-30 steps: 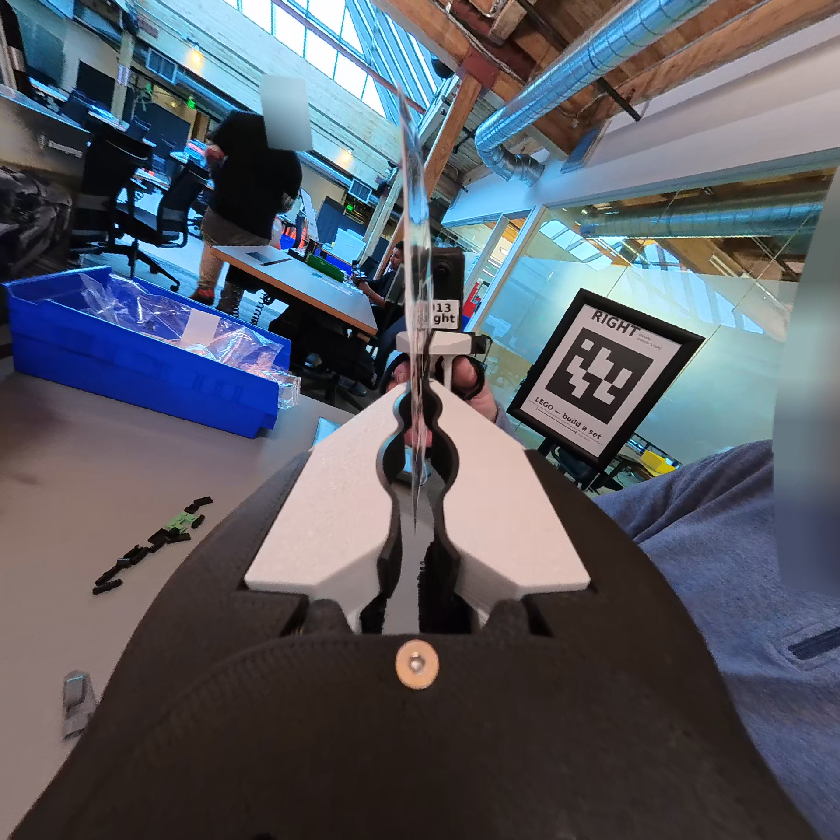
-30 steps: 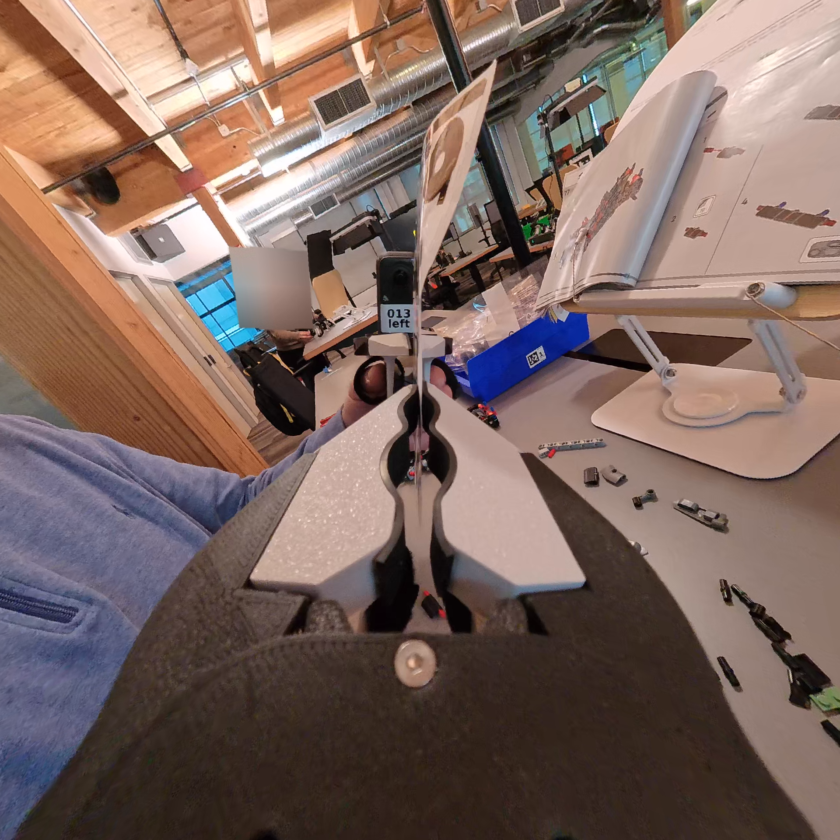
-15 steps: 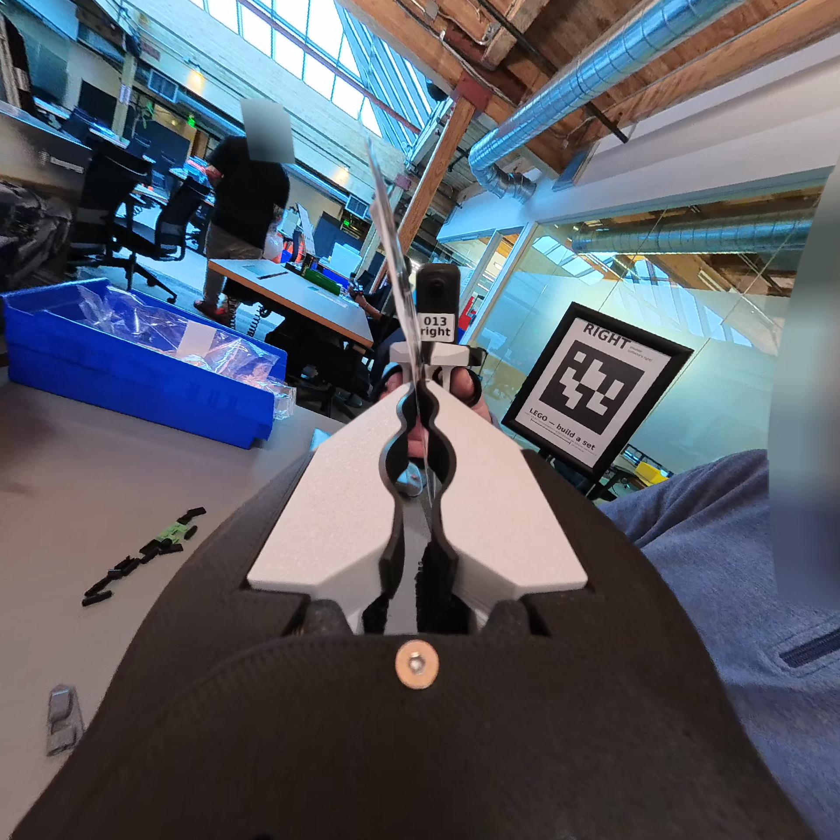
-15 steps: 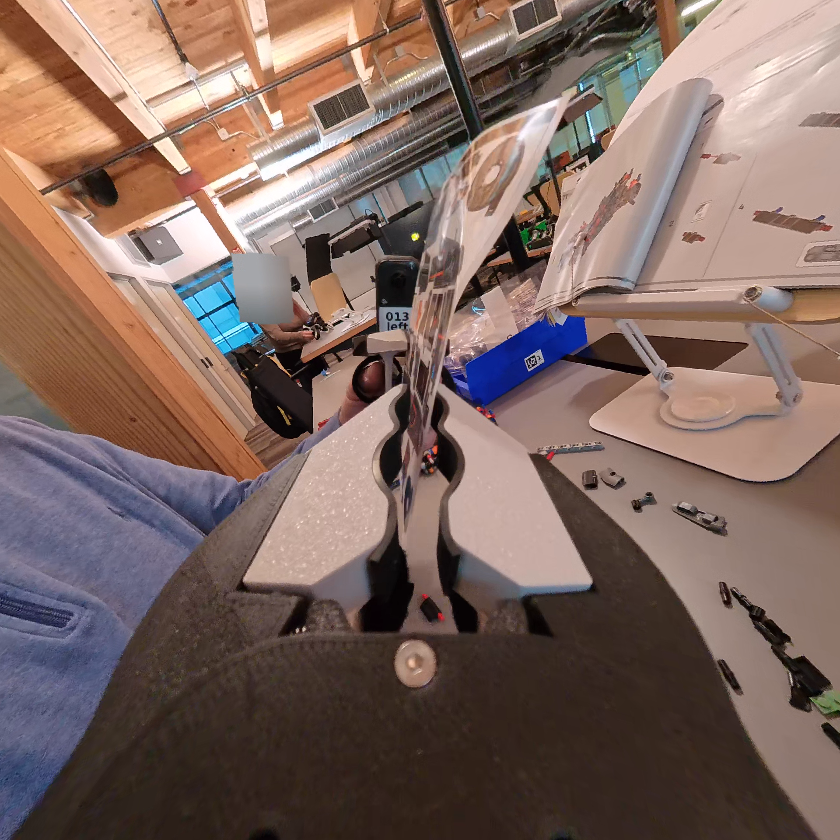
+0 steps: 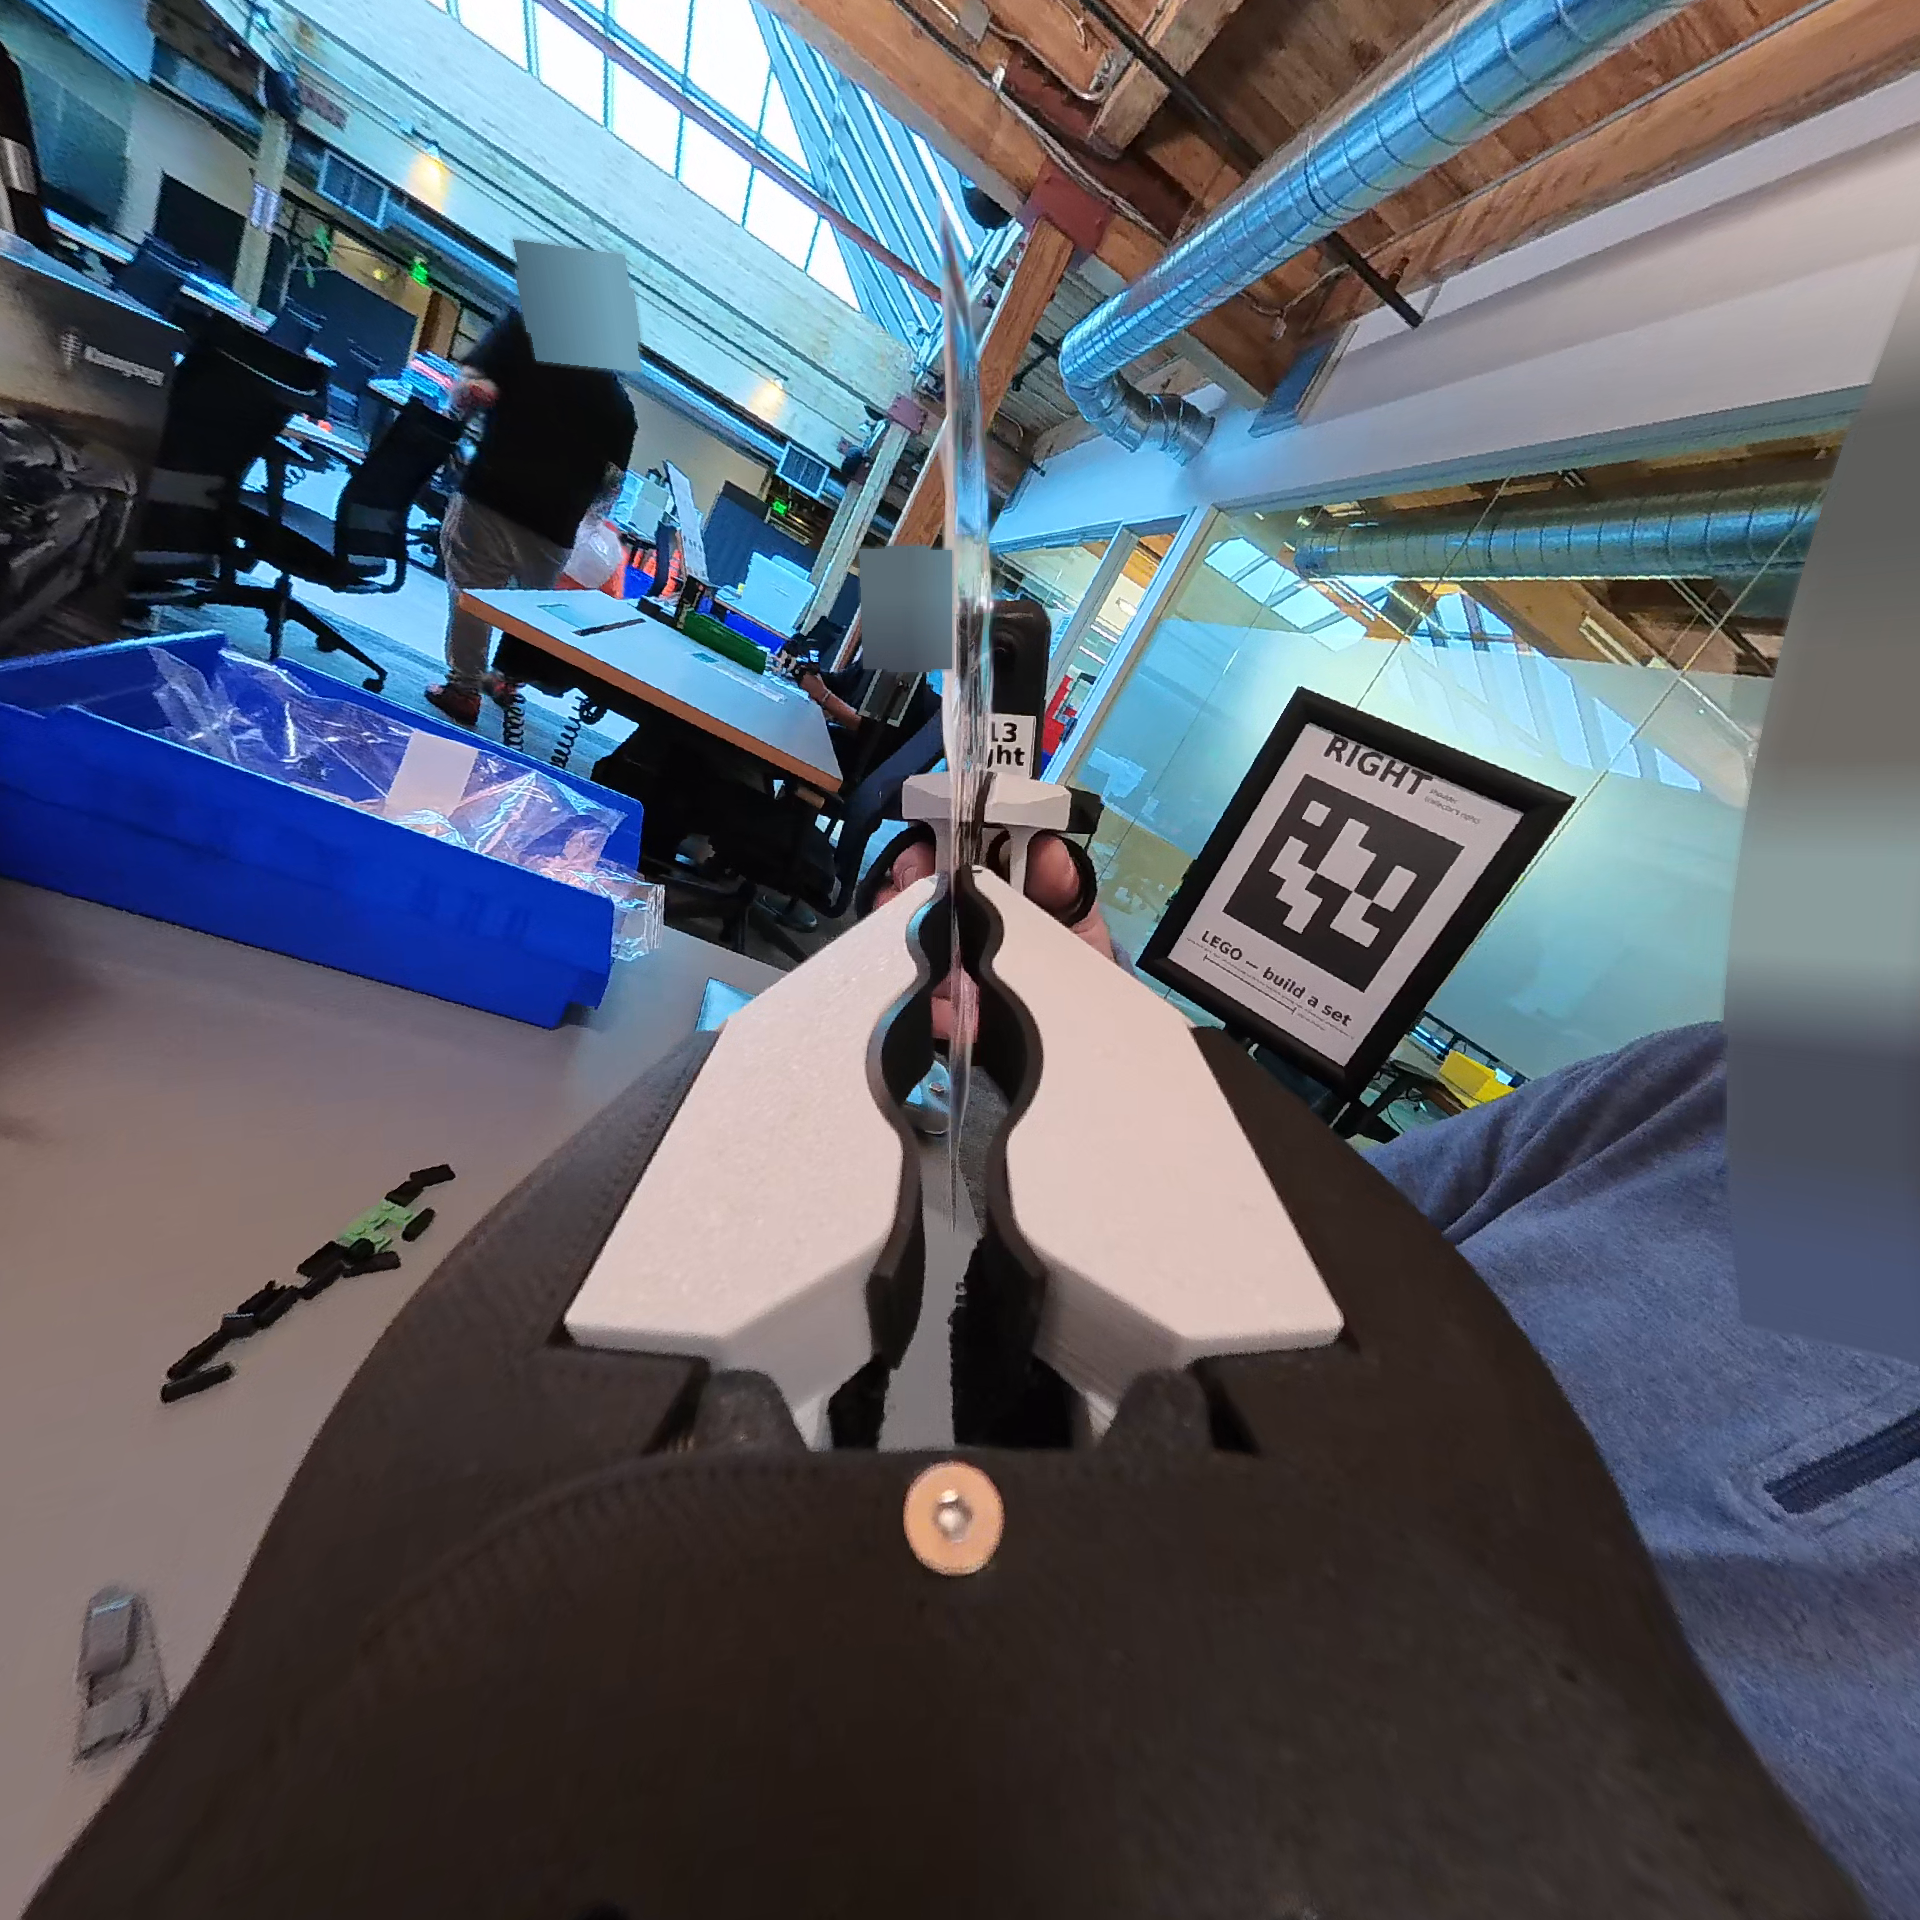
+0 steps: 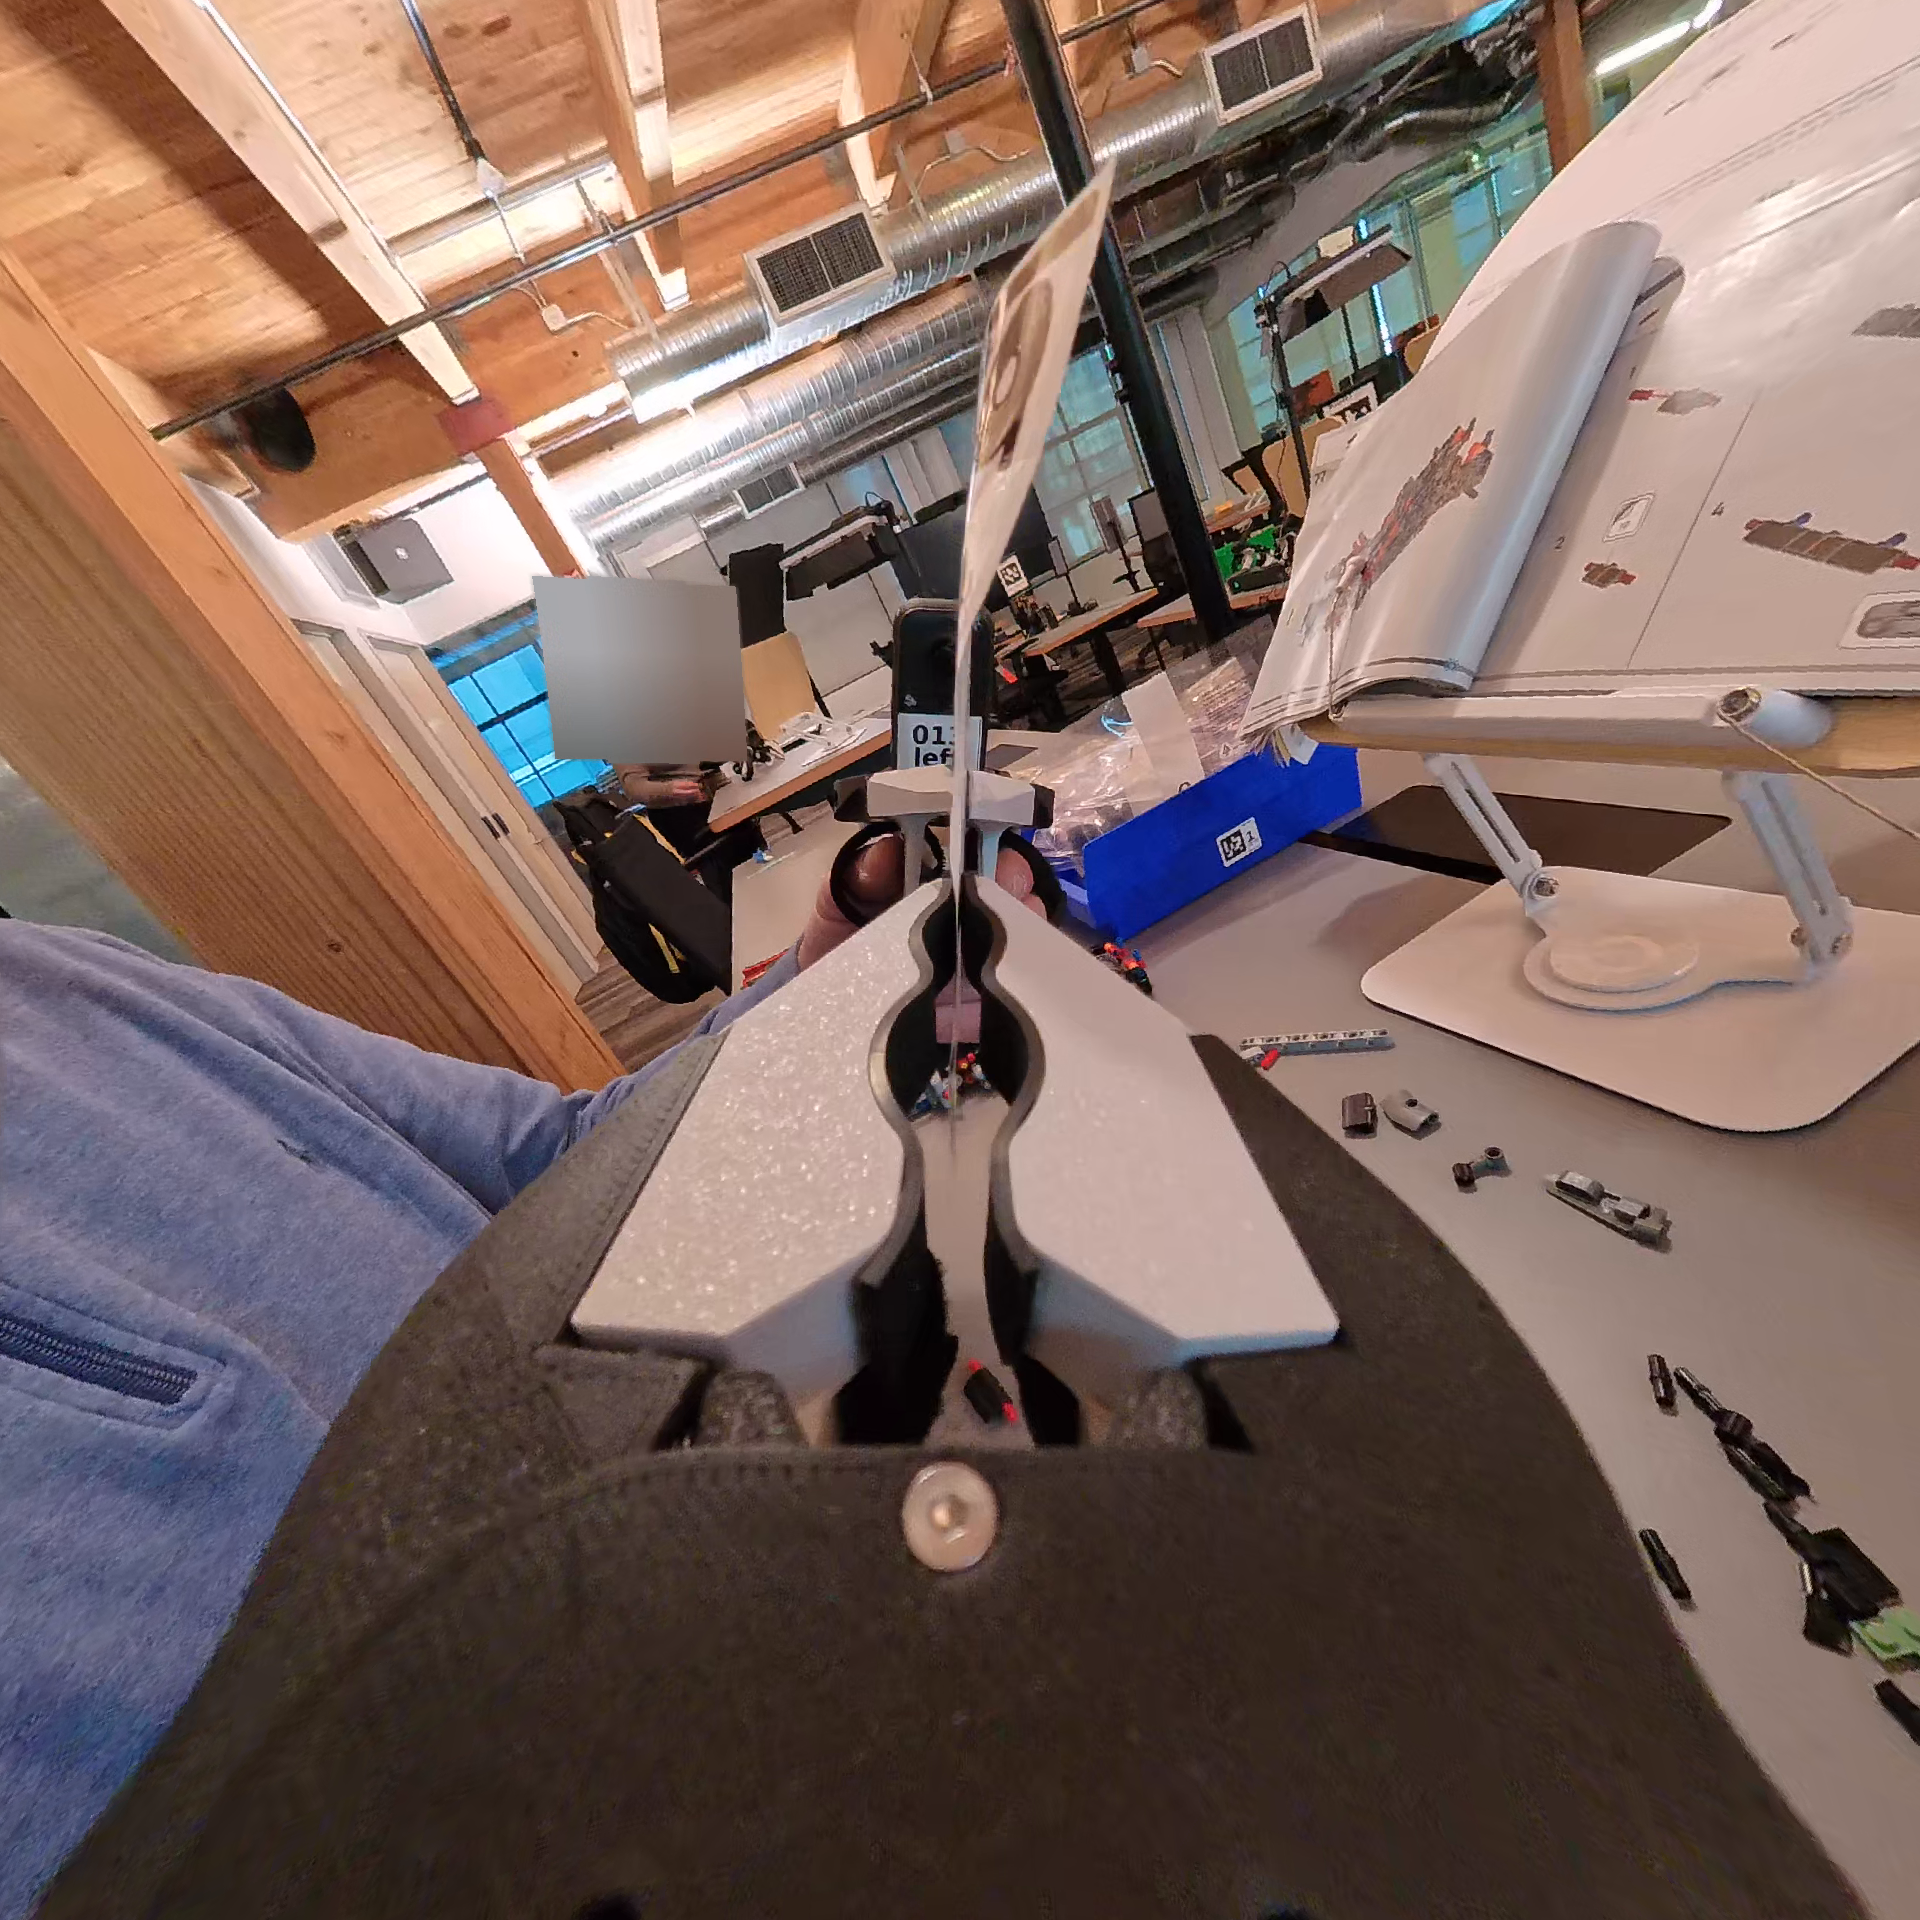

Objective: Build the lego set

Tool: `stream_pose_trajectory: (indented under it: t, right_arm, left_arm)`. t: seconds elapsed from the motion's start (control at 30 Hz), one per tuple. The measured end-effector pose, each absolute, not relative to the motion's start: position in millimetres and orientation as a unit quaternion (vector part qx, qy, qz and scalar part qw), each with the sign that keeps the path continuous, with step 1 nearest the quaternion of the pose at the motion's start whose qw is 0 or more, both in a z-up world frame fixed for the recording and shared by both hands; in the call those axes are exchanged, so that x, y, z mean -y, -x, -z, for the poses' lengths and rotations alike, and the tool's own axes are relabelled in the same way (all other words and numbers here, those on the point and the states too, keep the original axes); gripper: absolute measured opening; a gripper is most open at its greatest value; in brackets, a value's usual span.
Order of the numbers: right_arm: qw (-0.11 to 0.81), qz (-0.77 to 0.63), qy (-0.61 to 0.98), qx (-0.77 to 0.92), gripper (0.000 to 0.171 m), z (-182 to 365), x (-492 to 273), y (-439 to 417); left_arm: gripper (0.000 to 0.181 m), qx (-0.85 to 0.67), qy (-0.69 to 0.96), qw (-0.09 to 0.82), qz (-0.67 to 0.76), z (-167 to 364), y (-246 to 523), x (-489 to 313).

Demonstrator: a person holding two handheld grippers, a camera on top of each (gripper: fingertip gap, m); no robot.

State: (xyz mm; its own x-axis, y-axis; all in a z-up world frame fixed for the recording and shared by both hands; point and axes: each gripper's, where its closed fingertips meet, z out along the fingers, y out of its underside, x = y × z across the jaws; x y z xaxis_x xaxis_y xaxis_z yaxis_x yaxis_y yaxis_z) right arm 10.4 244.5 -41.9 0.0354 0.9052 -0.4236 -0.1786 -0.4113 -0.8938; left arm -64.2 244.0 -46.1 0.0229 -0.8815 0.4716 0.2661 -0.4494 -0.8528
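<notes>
My left gripper (image 5: 954, 896) and my right gripper (image 6: 961, 894) face each other above the grey table. Both are shut on the lower edge of one thin printed sheet. The sheet stands upright between them and shows edge-on in the left wrist view (image 5: 961, 582). In the right wrist view (image 6: 1023, 395) it shows a brown round print near its top. Small black and green lego pieces lie on the table, at the left in the left wrist view (image 5: 312, 1268) and at the right in the right wrist view (image 6: 1787, 1496).
An open instruction booklet (image 6: 1558, 499) rests on a white stand (image 6: 1662, 997) at the right. Grey lego parts (image 6: 1605, 1205) lie before it. A blue bin (image 5: 312, 852) with clear bags stands at the table's far side. A framed sign (image 5: 1351, 883) stands beyond the table. My blue sleeve (image 6: 208, 1195) is close by.
Half a second ago the sheet was twisted and showed its printed face in the right wrist view. Now it stands edge-on again. Both grippers have stayed shut on it.
</notes>
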Motion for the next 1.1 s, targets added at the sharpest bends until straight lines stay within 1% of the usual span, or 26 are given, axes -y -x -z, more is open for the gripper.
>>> stream_pose_trajectory:
  t: [1.1]
  right_arm:
    - [0.434, -0.624, 0.572, 0.310, 0.000, 46.9, -250.0, -15.8]
  left_arm:
    - [0.000, -0.287, 0.557, 0.447, 0.639, 40.3, 59.3, -238.9]
